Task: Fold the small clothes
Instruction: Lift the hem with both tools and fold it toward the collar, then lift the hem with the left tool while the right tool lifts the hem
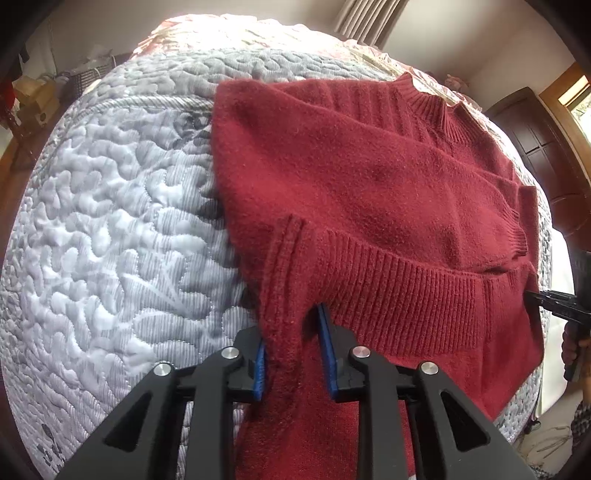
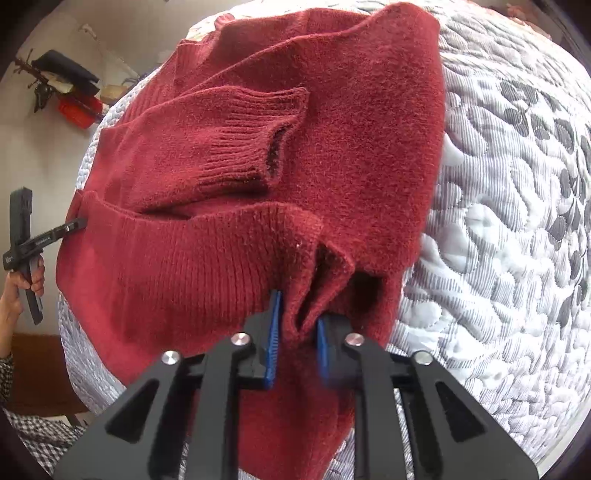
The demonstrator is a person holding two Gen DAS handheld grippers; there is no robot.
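Note:
A dark red knitted sweater lies on a quilted grey-white bedspread, collar at the far side. Its ribbed hem is raised toward me. My left gripper is shut on the hem's left corner, with fabric bunched between the blue pads. My right gripper is shut on the hem's other corner, knit folds pinched between its pads. A ribbed sleeve cuff rests on the sweater's body. Each gripper's tip shows at the other view's edge: the right gripper and the left gripper.
The bedspread stretches wide on both sides of the sweater. A dark wooden door and a curtain stand beyond the bed. Boxes and clutter sit by the wall. A person's hand holds the left gripper's handle.

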